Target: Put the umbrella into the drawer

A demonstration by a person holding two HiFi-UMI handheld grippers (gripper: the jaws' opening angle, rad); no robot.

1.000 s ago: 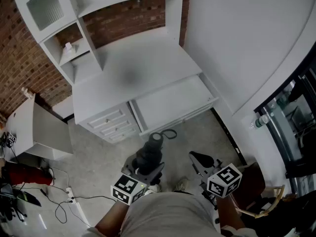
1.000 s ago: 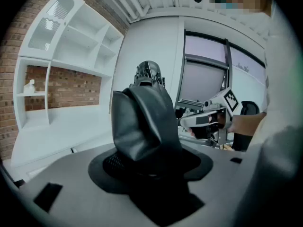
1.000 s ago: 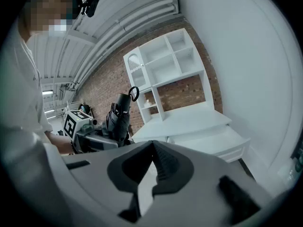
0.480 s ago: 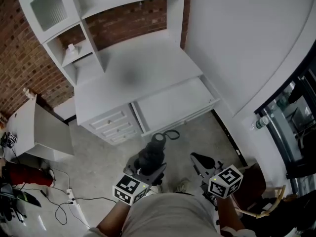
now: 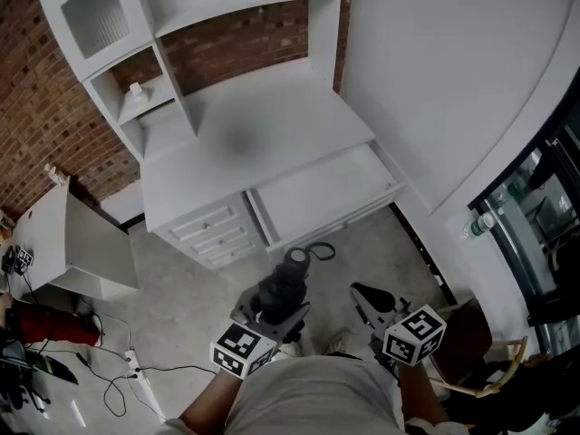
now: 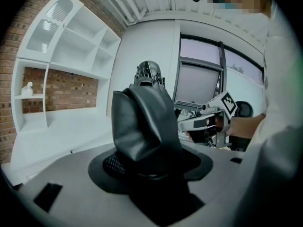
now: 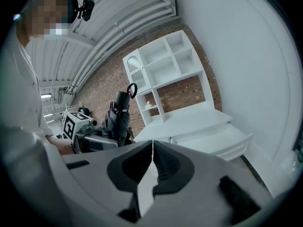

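— Black folded umbrella (image 5: 283,284), pinched in the left gripper (image 5: 272,311), whose jaws stand wide round the fabric. The right gripper (image 5: 364,295) has its jaws pressed together.
— Room to move?
— The white drawer (image 5: 317,193) stands pulled out of the desk (image 5: 254,134). Its front edge lies just beyond the umbrella's strap loop (image 5: 317,250). Grey floor (image 5: 195,288) lies open on the left, and the wall (image 5: 435,80) is close on the right.
— Any change?
— Hardly. Both grippers sit as before, the umbrella still short of the drawer.
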